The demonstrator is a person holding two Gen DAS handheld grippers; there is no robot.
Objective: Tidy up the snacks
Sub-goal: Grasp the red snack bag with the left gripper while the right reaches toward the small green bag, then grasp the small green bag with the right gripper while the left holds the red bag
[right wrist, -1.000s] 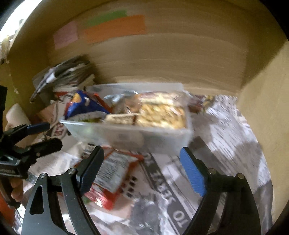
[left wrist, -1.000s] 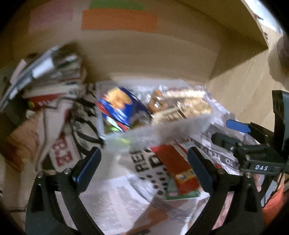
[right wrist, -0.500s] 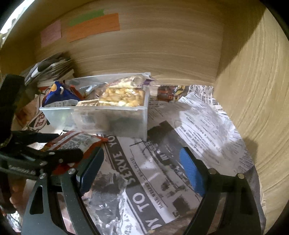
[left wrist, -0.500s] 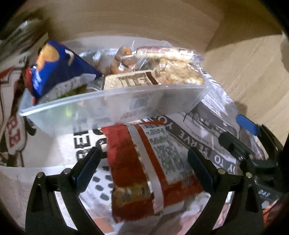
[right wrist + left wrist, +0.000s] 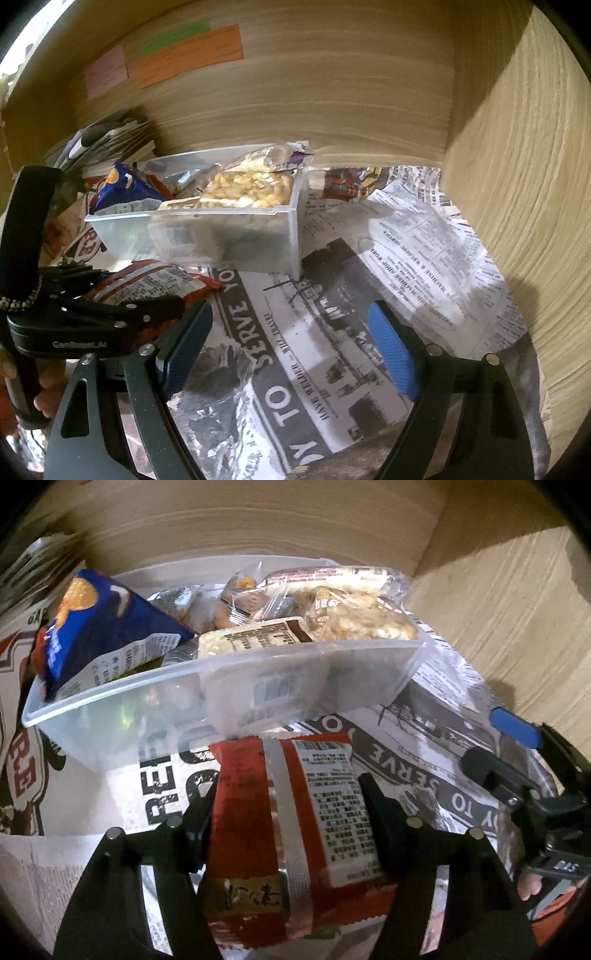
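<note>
A red snack packet (image 5: 280, 834) lies on the newspaper just in front of a clear plastic bin (image 5: 295, 672). My left gripper (image 5: 286, 808) has its jaws closing, and the pads press on the packet's two long edges. The bin holds a blue chip bag (image 5: 103, 627), a pack of nut brittle (image 5: 354, 616) and other wrapped snacks. In the right wrist view the bin (image 5: 207, 218) stands at centre left, with the left gripper (image 5: 136, 291) on the red packet (image 5: 147, 284) below it. My right gripper (image 5: 288, 325) hangs open over bare newspaper, nothing between its fingers.
Newspaper (image 5: 406, 240) lines the wooden shelf floor. A wooden side wall (image 5: 517, 184) closes the right. A stack of papers (image 5: 107, 144) sits at the back left. Coloured notes (image 5: 188, 55) stick to the back wall. A red and yellow packet (image 5: 347, 184) lies behind the bin.
My left gripper moved forward and down over the red packet, then its jaws narrowed onto the packet's edges. The right gripper drifted a little and stayed open.
</note>
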